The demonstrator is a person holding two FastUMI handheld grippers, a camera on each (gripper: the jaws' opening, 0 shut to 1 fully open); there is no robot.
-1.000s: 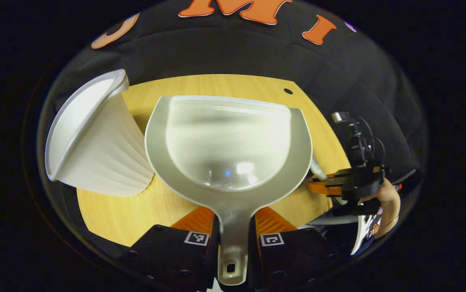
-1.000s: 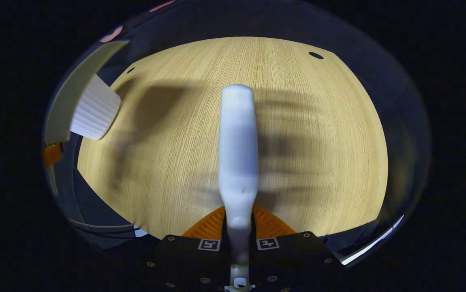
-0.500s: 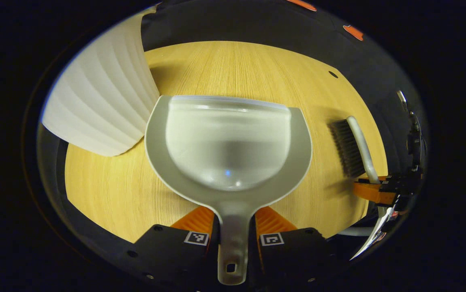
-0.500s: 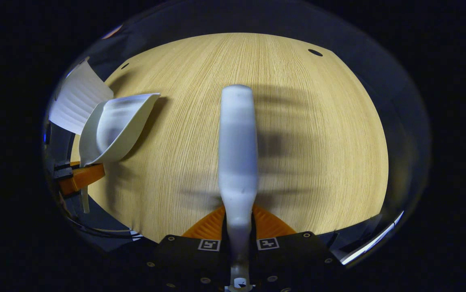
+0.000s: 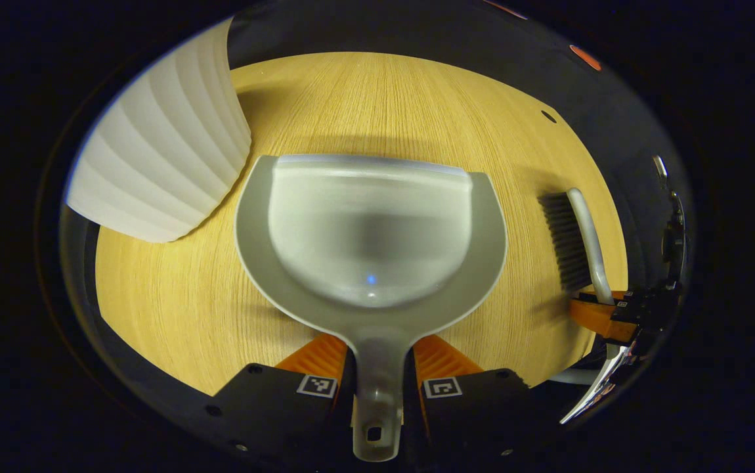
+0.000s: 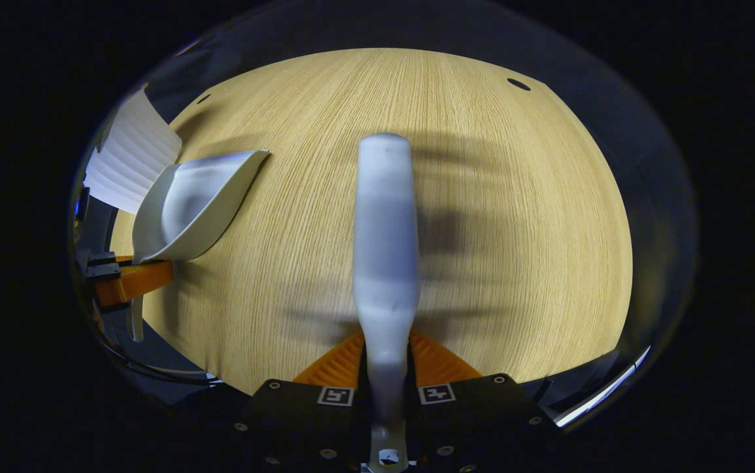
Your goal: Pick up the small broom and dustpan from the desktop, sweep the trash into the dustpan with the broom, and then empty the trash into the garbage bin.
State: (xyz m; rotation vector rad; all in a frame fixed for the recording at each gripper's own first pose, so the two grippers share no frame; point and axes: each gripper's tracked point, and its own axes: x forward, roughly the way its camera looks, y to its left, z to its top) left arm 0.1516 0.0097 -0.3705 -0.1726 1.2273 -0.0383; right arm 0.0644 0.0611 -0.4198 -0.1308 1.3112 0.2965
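- Compared with a second ago, the left gripper view has tipped down toward the table (image 5: 174, 309): more wood grain shows, and the ribbed garbage bin (image 5: 161, 144) has slid toward the upper left, its open mouth now gone from sight.
- The broom (image 5: 581, 236), a second ago hidden behind the dustpan (image 5: 371, 230), now shows to the dustpan's right, its bristles facing the dustpan.
- The left gripper (image 5: 377, 371) keeps its orange ridged fingers (image 5: 315, 355) clamped on the dustpan's handle; the pan hangs over the table, near the bin.
- The dustpan is smooth, glossy pale-grey plastic, a rounded scoop with a flat front lip and a handle with a hang hole.
- The right gripper (image 6: 387, 368) has its fingers closed on the broom's handle (image 6: 384, 249), a smooth, rounded white bar.
- In the right gripper view the dustpan (image 6: 194, 203) sits left of that handle, touching or overlapping the bin (image 6: 131, 161).
- The bin is white with vertical pleats, flaring upward.
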